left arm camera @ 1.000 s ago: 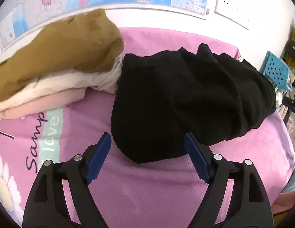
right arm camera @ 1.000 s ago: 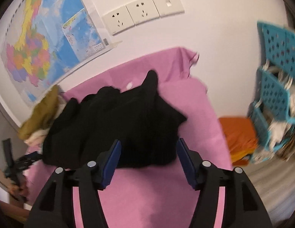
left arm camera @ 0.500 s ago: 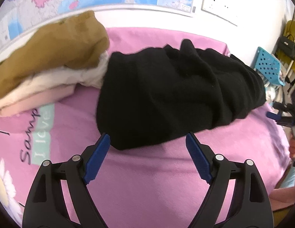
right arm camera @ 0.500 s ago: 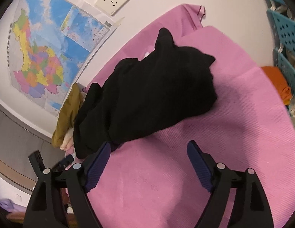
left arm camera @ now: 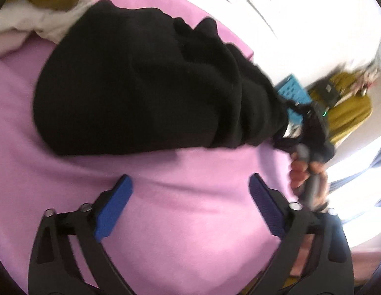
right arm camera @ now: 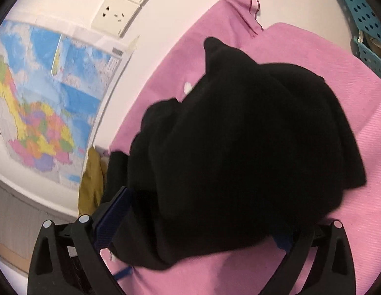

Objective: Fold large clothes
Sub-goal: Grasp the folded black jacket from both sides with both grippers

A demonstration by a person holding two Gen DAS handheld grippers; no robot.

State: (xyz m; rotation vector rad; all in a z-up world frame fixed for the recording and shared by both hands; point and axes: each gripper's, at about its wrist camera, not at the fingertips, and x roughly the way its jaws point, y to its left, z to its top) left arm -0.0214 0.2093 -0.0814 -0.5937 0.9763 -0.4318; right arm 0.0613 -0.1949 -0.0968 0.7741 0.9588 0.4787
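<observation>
A large black garment [left arm camera: 146,83] lies bunched on the pink sheet [left arm camera: 190,172]. My left gripper [left arm camera: 190,196] is open and empty, above bare sheet just short of the garment's near edge. In the right wrist view the garment [right arm camera: 239,147] fills the middle and lies between and over the wide-spread fingers of my right gripper [right arm camera: 197,221]; its right fingertip is mostly hidden by cloth. The right gripper [left arm camera: 286,125] also shows in the left wrist view at the garment's right end, held by a hand [left arm camera: 303,177].
A pile of mustard and cream clothes [left arm camera: 43,5] lies beyond the garment at the left. A map [right arm camera: 43,103] and wall sockets [right arm camera: 121,9] hang on the wall behind. Blue plastic baskets [right arm camera: 365,24] stand off the sheet's right edge.
My right gripper has pushed forward so the black garment now lies between its fingers. My left gripper has swung right and tilted; the right gripper and hand have come into its view.
</observation>
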